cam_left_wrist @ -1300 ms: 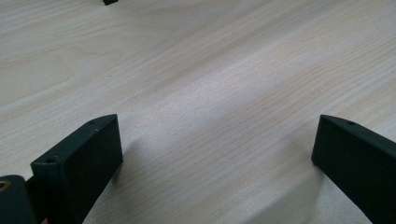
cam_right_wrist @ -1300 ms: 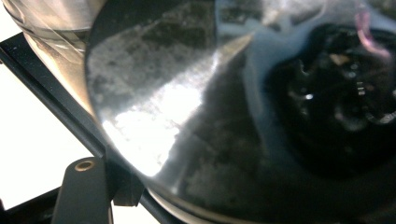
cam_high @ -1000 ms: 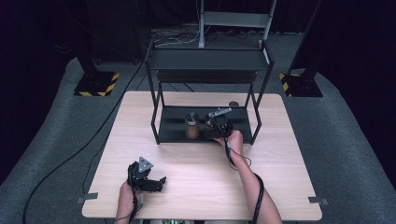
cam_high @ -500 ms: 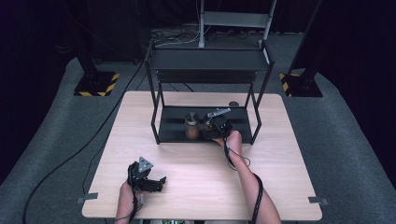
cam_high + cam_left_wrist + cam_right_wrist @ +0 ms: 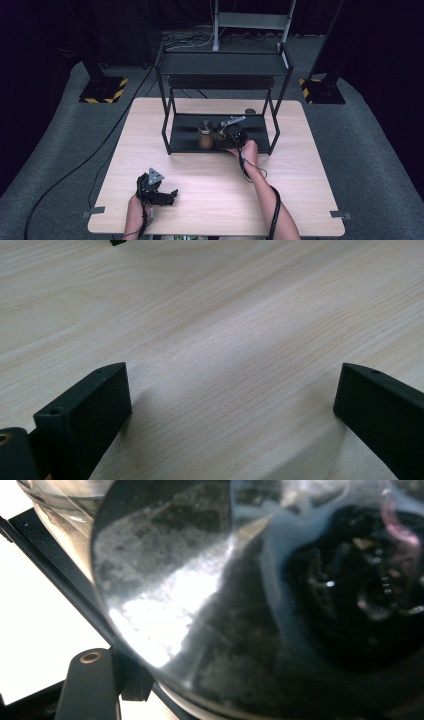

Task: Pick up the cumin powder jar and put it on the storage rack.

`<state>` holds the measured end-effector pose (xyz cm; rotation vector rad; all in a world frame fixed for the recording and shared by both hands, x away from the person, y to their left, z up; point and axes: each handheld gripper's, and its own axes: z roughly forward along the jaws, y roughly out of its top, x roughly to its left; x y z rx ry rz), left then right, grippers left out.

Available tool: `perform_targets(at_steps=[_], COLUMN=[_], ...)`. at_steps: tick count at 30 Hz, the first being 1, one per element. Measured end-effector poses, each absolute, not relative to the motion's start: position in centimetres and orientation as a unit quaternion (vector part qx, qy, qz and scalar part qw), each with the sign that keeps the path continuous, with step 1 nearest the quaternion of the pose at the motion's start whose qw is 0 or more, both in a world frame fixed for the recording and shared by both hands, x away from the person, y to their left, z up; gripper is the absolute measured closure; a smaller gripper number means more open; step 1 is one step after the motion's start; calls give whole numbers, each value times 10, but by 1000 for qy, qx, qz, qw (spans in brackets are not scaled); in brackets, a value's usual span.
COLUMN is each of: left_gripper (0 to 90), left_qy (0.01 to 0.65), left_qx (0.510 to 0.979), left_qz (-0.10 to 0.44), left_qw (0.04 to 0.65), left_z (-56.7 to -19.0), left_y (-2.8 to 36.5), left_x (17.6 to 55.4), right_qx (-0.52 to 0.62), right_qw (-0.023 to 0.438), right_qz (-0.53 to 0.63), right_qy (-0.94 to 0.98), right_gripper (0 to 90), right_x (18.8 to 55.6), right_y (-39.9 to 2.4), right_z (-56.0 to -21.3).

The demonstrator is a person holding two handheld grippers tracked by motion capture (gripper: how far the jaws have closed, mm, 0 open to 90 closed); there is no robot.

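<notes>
While the right hand-held gripper (image 5: 226, 136) stays clenched on a jar (image 5: 260, 595) on the rack's (image 5: 220, 134) lower shelf, just right of a 2nd upright jar (image 5: 205, 135), the left hand-held gripper (image 5: 167, 196) rests released on the counter (image 5: 310, 165), well in front of the rack.

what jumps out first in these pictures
The black two-tier rack at the far middle of the wooden table draws the eye: the right gripper reaches into its lower shelf, closed on a shiny dark-lidded jar beside a brown jar. The left gripper rests open near the front-left edge.
</notes>
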<state>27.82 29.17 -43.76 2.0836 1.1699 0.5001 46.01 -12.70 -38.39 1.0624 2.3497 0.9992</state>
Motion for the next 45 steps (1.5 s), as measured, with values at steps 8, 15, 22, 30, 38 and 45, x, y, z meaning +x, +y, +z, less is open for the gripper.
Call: perform_targets(at_steps=[8,15,22,30,38,45], left_gripper=[17,17,17,17,17,17], left_qy=[450,450,450,450,450,450], left_qx=[802,802,802,802,802,802], left_qz=[192,192,192,192,192,192], left_qw=[343,343,343,343,343,343], left_z=[-438,-438,-438,-438,-438,-438], left_y=[292,292,292,292,292,292], left_x=[278,278,278,278,278,278], right_qx=[380,381,381,379,377,385], right_qw=[180,172,169,169,169,168], right_qz=[357,357,358,360,360,359], right_qy=[835,835,836,835,836,834], right_gripper=[300,301,301,301,300,261], right_x=[463,466,468,468,468,467], right_y=[-126,-127,-128,-129,-129,-128], right_z=[-385,-384,-384,-385,-385,-385])
